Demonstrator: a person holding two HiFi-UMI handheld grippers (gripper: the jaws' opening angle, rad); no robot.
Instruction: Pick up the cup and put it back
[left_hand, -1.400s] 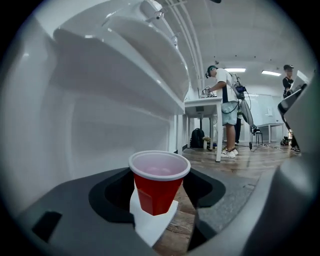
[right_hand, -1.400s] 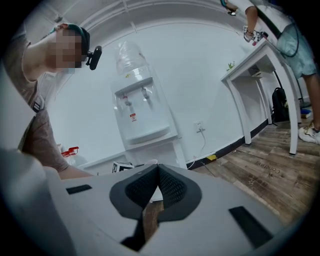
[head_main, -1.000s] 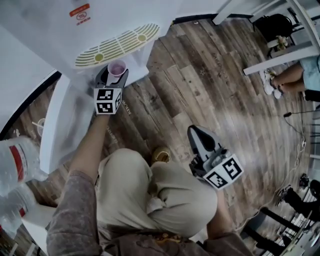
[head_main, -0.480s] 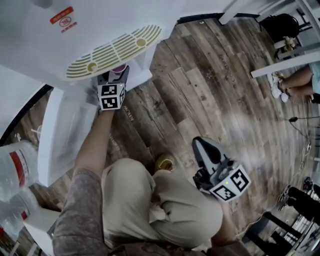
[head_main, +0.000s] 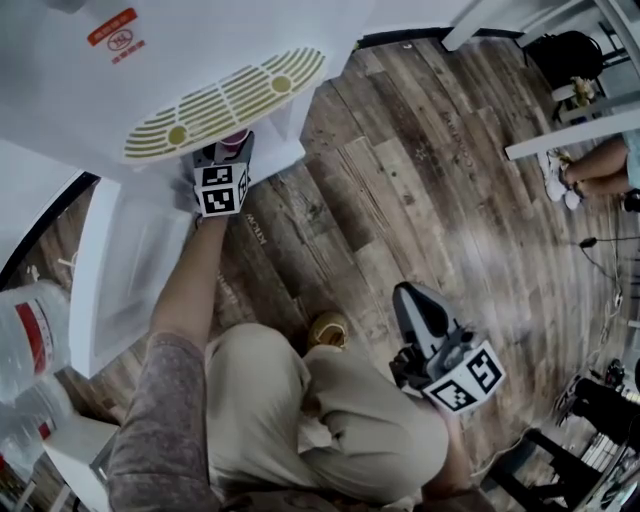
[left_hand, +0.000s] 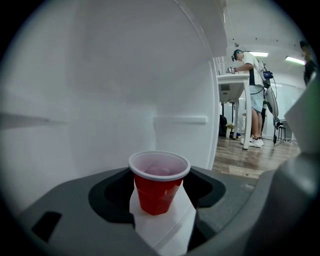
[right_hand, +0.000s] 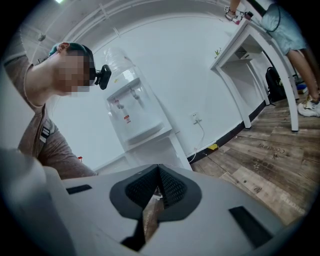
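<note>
A small red cup (left_hand: 159, 182) with a white rim stands upright between the jaws of my left gripper (left_hand: 160, 200), which is shut on it. Under the cup lies a white ledge (left_hand: 167, 227); whether the cup rests on it I cannot tell. In the head view the cup (head_main: 236, 139) peeks out from under the water dispenser's slotted drip tray (head_main: 225, 98), with the left gripper (head_main: 226, 156) around it. My right gripper (head_main: 414, 296) hangs shut and empty over the wooden floor beside my knee; in its own view the right gripper (right_hand: 159, 187) has its pads meeting.
The white water dispenser (right_hand: 135, 117) stands on a white cabinet (head_main: 130, 270). Large water bottles (head_main: 30, 345) lie at the left. White table legs (head_main: 565, 135) and a person's legs (head_main: 590, 165) are at the far right, and another person (left_hand: 252, 95) stands at a desk.
The left gripper has carried the cup further in under the drip tray, so less of the cup shows in the head view. The right gripper has drifted slightly down and right.
</note>
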